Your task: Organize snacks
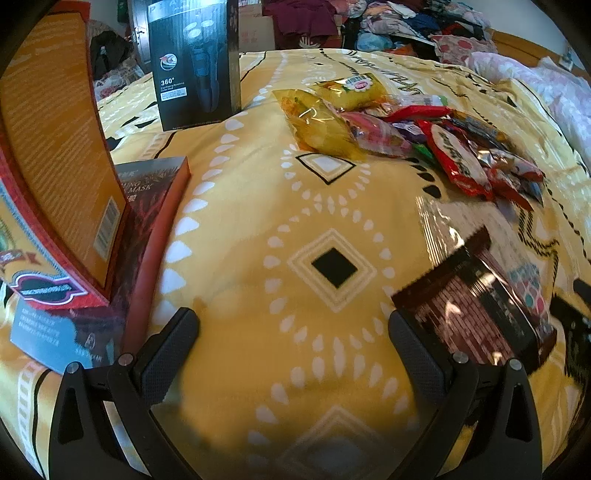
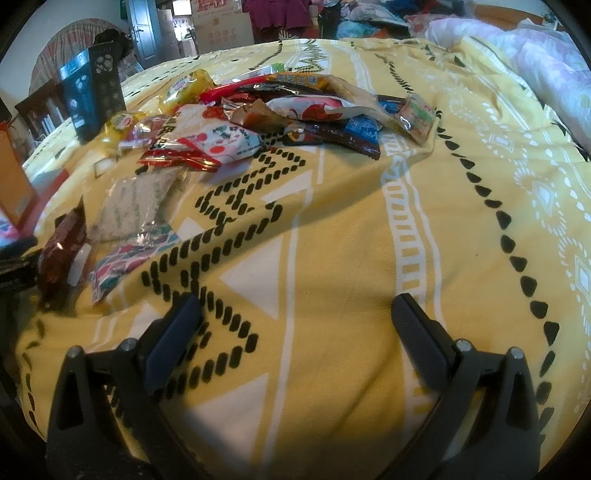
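Both my left gripper and right gripper hover spread and empty, so sorting has not begun; next I approach the snack pile.

A home bedroom: yellow patterned bedspread, heaped clothes behind.

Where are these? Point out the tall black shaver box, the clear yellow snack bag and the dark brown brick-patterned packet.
tall black shaver box (image 1: 194,66), left wrist view, front face.
clear yellow snack bag (image 1: 319,127), left wrist view, middle.
dark brown brick-patterned packet (image 1: 472,306), left wrist view, centre.
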Demonstrator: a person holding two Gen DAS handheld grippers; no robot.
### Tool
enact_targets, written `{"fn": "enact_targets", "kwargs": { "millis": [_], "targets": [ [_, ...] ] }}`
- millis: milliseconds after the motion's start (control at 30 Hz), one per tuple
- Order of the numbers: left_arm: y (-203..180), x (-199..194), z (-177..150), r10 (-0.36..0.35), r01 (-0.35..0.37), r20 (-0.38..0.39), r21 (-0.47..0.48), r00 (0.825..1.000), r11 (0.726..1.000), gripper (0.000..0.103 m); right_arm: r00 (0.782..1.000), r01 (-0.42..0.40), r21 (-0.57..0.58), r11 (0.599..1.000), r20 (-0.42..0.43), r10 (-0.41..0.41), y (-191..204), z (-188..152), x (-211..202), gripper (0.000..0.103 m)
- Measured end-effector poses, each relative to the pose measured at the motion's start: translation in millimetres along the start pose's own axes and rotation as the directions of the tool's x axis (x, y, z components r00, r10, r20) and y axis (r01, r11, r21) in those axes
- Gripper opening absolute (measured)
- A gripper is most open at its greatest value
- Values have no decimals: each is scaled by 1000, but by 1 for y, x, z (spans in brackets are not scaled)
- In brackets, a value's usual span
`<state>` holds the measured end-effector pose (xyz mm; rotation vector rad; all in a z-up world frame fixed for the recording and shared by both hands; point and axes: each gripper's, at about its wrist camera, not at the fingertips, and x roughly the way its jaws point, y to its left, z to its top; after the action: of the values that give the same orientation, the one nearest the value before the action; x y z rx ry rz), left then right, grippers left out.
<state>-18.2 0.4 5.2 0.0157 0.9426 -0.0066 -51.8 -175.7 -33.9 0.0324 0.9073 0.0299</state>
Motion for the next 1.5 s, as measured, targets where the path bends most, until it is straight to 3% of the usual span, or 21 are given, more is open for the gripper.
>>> {"fn": "enact_targets", "kwargs": {
  "millis": [100, 200, 300, 367, 500, 767, 933, 1033, 1133, 1200, 1300, 1333, 1400, 1433, 1500],
  "targets": [
    [-1, 2, 0, -7, 7, 1, 8, 1000, 1000, 103, 999, -17, 2, 1000, -45, 17, -3, 6, -4, 102],
    [-1, 1, 0, -13, 13, 9, 8, 1000, 1000, 103, 996, -74, 12, 997, -40, 74, -4, 25, -20, 68],
    [0, 0, -1, -29, 29, 20, 4, 999, 1000, 102, 989, -144, 26, 989, 23, 143, -9, 62, -40, 57],
    [1, 0, 0, -38, 38, 19, -1, 999, 999, 102, 983, -177, 33, 984, 62, 175, -16, 106, -39, 56],
    [1, 0, 0, -40, 40, 20, -1, 999, 999, 102, 981, -193, 32, 981, 1, 193, -21, 190, 13, 44],
    [4, -2, -1, -72, 72, 37, -7, 997, 997, 102, 976, -155, -130, 979, -170, 132, 25, 330, 157, 44],
    [3, 0, -1, -67, 67, 31, -6, 997, 998, 102, 958, -188, -214, 959, -254, 131, 61, 371, 208, 45],
    [3, 0, -1, -67, 68, 32, -7, 997, 998, 102, 918, -255, -227, 940, -363, 161, 82, 371, 238, 46],
    [4, -1, -1, -72, 72, 37, -11, 997, 997, 102, 862, -303, -283, 910, -489, 135, 102, 335, 253, 48],
    [6, -2, -1, -83, 84, 47, -18, 995, 996, 102, 881, -289, -367, 884, -463, 96, 108, 304, 237, 48],
    [8, -4, -2, -99, 100, 58, -25, 993, 995, 103, 870, -350, -346, 870, -464, 166, 98, 266, 194, 48],
    [8, -4, -1, -101, 102, 57, -25, 993, 994, 102, 875, -362, -368, 857, -450, 177, 97, 252, 176, 49],
    [9, -4, 0, -103, 104, 55, -27, 993, 994, 103, 887, -364, -404, 839, -425, 180, 97, 223, 135, 61],
    [9, -4, 0, -103, 105, 55, -27, 993, 994, 103, 866, -401, -388, 830, -455, 205, 97, 212, 124, 61],
    [9, -5, 1, -108, 109, 54, -30, 993, 994, 102, 863, -403, -435, 805, -473, 176, 100, 175, 94, 63]
  ]
}}
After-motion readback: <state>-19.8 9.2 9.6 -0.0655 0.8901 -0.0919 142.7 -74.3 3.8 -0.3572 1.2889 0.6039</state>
